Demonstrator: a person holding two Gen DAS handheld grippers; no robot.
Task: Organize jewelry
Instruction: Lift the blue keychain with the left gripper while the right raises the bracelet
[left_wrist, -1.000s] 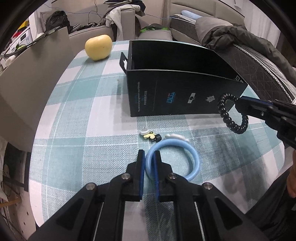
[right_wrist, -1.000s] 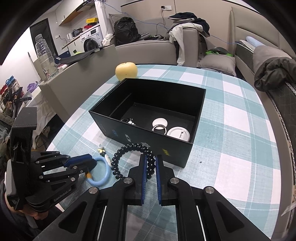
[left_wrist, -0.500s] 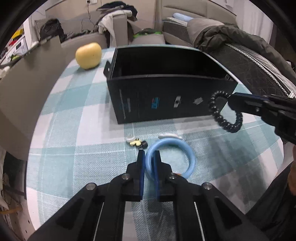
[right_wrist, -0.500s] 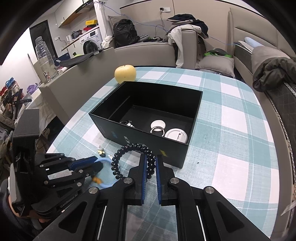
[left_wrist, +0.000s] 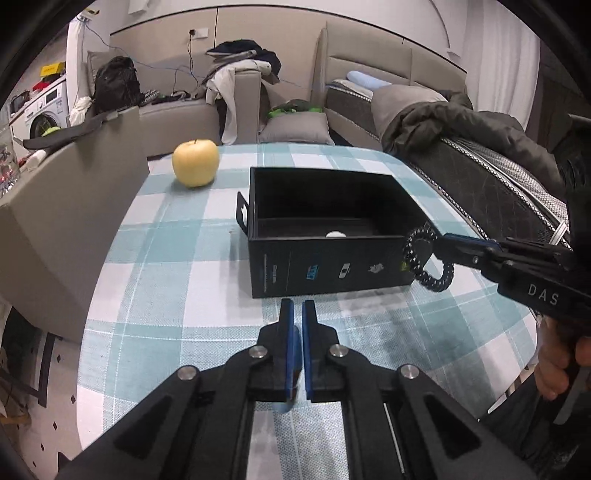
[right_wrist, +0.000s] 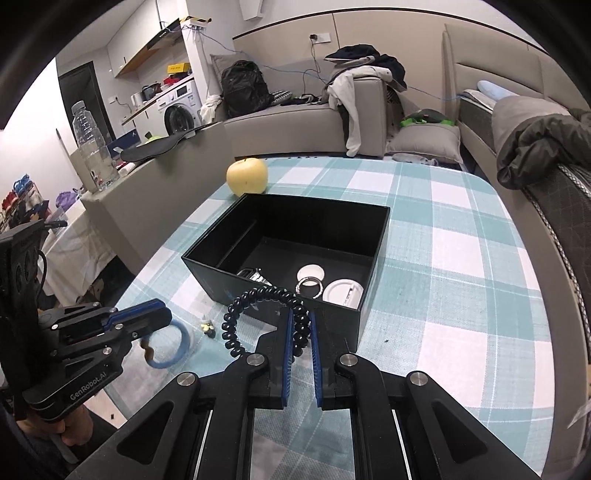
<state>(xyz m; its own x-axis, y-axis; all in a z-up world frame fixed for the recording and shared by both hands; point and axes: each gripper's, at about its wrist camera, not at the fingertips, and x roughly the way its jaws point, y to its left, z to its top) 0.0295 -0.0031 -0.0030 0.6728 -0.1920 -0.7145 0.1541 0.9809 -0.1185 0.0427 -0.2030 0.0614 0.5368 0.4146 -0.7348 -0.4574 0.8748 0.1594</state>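
A black open box (left_wrist: 332, 266) (right_wrist: 210, 277) stands on the checked tablecloth; inside lie two white discs, a metal ring (right_wrist: 309, 286) and a silver piece. My left gripper (left_wrist: 297, 306) (right_wrist: 166, 317) is shut on a light blue ring (right_wrist: 173, 347), which hangs from its tips just above the cloth. In the left wrist view the fingers hide that ring. My right gripper (right_wrist: 301, 317) (left_wrist: 439, 242) is shut on a black spiral coil band (right_wrist: 258, 299) (left_wrist: 424, 258), held by the box's near corner. A small yellow-and-black trinket (right_wrist: 208, 326) lies on the cloth before the box.
A yellow apple (left_wrist: 195, 162) (right_wrist: 246, 175) sits on the table beyond the box. A grey cabinet edge (left_wrist: 66, 206) borders the table's left side, a dark padded chair back (left_wrist: 498, 184) the right. A sofa with clothes stands behind. A hand (left_wrist: 557, 365) grips the right tool.
My left gripper has risen and tipped up, lifting the blue ring off the cloth, so the ring has dropped out of its own view. The right gripper has stayed nearly still with the coil.
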